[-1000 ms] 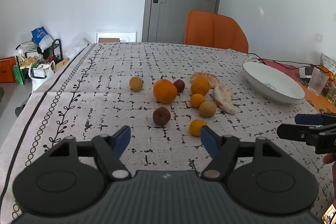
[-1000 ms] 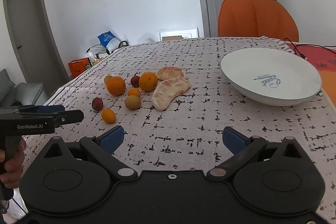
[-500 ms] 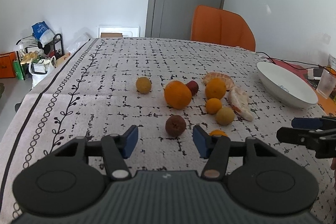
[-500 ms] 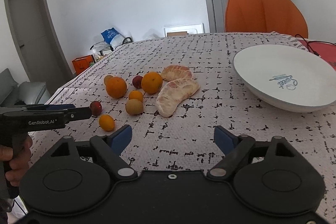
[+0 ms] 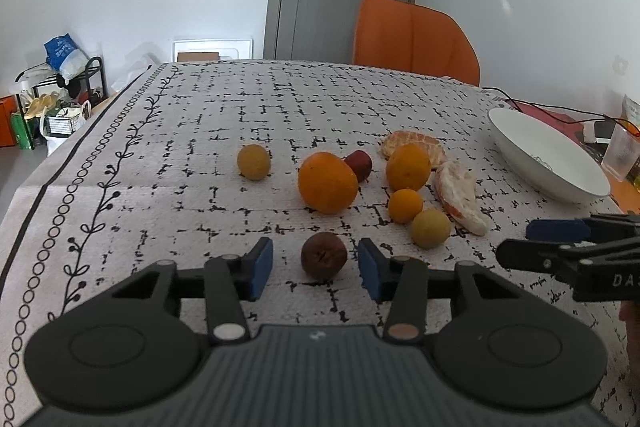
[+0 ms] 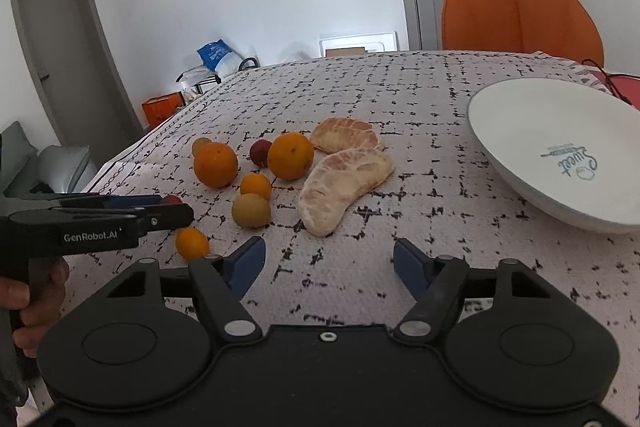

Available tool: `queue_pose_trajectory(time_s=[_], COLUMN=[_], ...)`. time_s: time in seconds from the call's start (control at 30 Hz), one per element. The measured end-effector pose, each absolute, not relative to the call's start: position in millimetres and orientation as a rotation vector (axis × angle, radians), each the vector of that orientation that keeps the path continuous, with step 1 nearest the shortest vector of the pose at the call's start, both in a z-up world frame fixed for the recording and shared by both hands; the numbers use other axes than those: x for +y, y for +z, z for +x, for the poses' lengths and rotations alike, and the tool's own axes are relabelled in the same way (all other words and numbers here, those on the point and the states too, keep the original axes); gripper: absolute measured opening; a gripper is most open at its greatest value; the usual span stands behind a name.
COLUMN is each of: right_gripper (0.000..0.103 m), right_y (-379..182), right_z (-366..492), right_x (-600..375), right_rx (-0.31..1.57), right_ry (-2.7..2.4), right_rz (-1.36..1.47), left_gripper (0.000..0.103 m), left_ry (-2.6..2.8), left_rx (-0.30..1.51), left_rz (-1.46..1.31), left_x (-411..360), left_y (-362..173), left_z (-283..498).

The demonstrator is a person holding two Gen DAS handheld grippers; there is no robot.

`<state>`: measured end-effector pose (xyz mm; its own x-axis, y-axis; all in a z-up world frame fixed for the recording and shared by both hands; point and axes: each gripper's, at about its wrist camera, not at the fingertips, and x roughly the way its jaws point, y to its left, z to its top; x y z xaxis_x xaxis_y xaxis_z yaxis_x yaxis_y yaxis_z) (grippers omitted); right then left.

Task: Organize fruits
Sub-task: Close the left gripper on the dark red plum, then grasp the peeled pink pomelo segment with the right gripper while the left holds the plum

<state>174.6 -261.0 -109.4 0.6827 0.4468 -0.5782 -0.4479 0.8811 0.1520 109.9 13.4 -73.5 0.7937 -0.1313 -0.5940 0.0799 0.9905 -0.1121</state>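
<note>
Loosely astride brown fruit (image 5: 323,255): left hand-held gripper (image 5: 315,269)

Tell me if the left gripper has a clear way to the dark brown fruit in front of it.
Probably yes. The left gripper is open, and the dark brown fruit sits between its fingers with a gap on each side. Nothing lies between them; the big orange sits farther back.

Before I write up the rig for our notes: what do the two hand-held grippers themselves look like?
Both match: the left hand-held gripper and right hand-held gripper have matte black bodies with two round discs, black linkage arms with metal pivot pins, and blue pads on the fingers. Seen side-on from the right wrist view, the left one carries white "GenRobot.AI" lettering. No cables visible.
</note>
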Motion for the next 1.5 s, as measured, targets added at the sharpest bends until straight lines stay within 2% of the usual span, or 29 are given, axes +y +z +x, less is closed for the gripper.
queue_pose_trajectory(time_s=[0.1,0.47,0.57,0.67,0.7,0.73,0.83,1.4,1.47,1.5], right_gripper=[0.070,0.070,0.066,0.048,0.037,0.031,0.028,0.029,0.038,0.047], right_y=[-110,-112,-113,-113,-112,-111,-110,-108,-107,-106], right_z=[181,198,200,200,199,199,197,165,164,165], right_x=[-256,-233,-227,-225,-225,-227,-233,-265,-268,-270], right_rx=[0.656,0.656,0.646,0.633,0.631,0.632,0.637,0.646,0.650,0.645], right_ry=[0.503,0.478,0.466,0.445,0.441,0.449,0.465,0.512,0.513,0.512], right_rz=[-0.009,-0.082,-0.111,-0.134,-0.137,-0.131,-0.116,-0.054,-0.029,-0.013], left_gripper=[0.023,0.023,0.023,0.023,0.023,0.023,0.023,0.023,0.023,0.023], left_ry=[-0.103,-0.083,-0.079,-0.077,-0.076,-0.074,-0.073,-0.063,-0.061,-0.059], left_rx=[0.645,0.650,0.647,0.646,0.646,0.646,0.645,0.638,0.638,0.637], left_rz=[-0.093,-0.140,-0.147,-0.161,-0.165,-0.162,-0.150,-0.158,-0.157,-0.159], left_x=[16,33,38,42,42,42,40,38,38,39], left_y=[-74,-70,-71,-72,-71,-71,-70,-69,-69,-69], left_z=[111,102,99,98,98,98,96,89,89,89])
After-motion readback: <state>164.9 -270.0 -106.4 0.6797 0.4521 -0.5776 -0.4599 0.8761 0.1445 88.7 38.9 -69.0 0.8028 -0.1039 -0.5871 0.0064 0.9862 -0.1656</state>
